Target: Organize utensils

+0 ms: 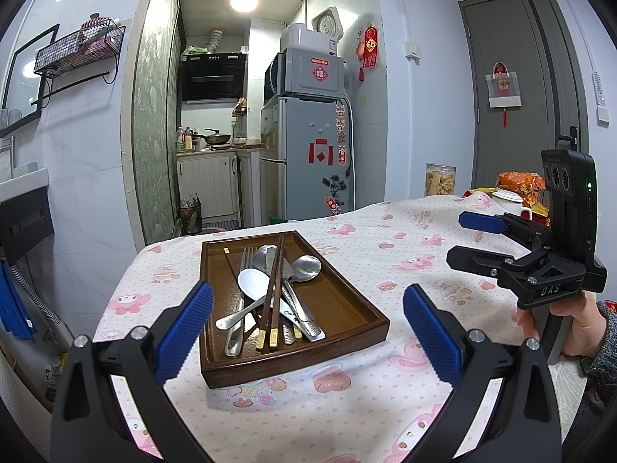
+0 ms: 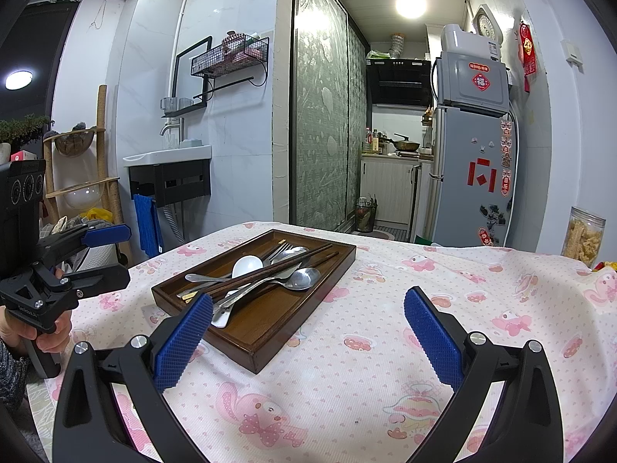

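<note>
The utensils lie heaped in the wooden tray on my desk, chopsticks crossing the spoons. My left gripper hovers before the tray, fingers spread wide, empty. My right gripper, beside the tray, likewise gapes empty.

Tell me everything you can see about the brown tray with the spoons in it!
The wooden tray is a dark brown, glossy rectangle with a low raised rim all round. It lies flat on the pink cartoon tablecloth, angled to the table's edge. Jumbled inside are a white spoon, metal spoons, a fork and dark chopsticks crossing over them. One side of its floor is bare. Neither gripper touches it.
</note>
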